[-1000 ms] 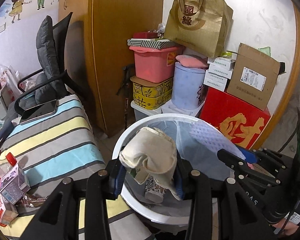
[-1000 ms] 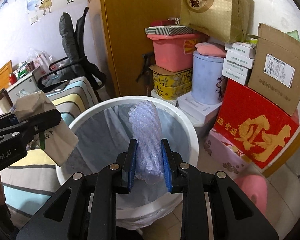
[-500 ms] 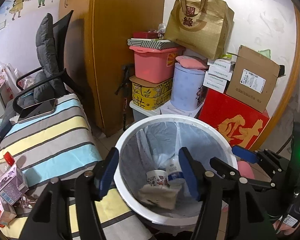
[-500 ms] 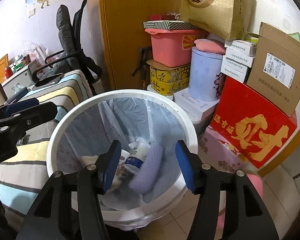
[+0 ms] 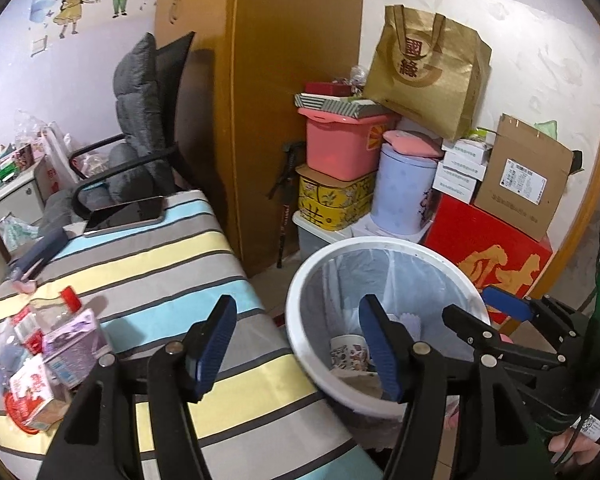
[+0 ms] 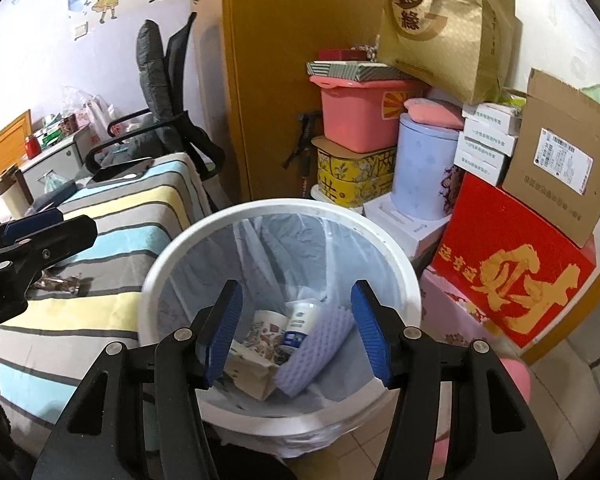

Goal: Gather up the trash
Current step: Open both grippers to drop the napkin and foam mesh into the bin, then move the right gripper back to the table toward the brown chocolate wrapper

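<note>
On the striped desk (image 5: 148,264) at your left, light, crushable drink cartons (image 5: 74,344) wait beside the white trash bin (image 6: 396,264); both your left gripper (image 5: 298,346) and right gripper (image 6: 296,330) hang spread and empty, so pinch a carton across its flat sides.

A striped grey, blue and yellow cloth-covered table (image 5: 148,264) carries small cartons (image 5: 52,364) and a clear red-capped bottle (image 5: 56,304) well left of the white lined bin (image 5: 300,344); a dark tablet (image 5: 126,210) lies farther back

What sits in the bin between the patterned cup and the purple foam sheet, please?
In the right wrist view, a small white bottle lies between the patterned cup and purple foam sheet, inside the bin.
</note>
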A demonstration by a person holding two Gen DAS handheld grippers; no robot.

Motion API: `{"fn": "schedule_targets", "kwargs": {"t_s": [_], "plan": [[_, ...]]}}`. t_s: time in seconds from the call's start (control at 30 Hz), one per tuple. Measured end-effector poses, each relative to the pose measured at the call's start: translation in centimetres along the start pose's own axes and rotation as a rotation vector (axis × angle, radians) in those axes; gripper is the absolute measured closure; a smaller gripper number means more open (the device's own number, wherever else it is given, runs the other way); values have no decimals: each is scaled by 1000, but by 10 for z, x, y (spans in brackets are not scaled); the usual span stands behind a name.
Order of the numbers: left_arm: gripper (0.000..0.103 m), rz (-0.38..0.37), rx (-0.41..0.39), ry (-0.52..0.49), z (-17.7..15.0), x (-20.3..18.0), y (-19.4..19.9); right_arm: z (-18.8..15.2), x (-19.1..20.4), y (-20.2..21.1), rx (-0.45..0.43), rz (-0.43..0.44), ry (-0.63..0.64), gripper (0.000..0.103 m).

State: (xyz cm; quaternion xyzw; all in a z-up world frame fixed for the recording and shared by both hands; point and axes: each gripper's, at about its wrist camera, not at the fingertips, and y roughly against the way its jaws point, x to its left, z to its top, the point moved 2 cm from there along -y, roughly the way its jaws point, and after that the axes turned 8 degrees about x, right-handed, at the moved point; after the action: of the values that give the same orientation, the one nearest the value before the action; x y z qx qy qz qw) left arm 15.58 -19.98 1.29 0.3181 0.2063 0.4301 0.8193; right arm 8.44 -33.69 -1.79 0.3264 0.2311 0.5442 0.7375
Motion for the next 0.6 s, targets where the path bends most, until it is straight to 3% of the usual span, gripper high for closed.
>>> {"fn": "schedule_targets", "kwargs": {"t_s": [0.6], "plan": [[36, 105, -62, 101, -27, 63, 53, 7, 57, 20, -64, 70, 86, 45]]}}
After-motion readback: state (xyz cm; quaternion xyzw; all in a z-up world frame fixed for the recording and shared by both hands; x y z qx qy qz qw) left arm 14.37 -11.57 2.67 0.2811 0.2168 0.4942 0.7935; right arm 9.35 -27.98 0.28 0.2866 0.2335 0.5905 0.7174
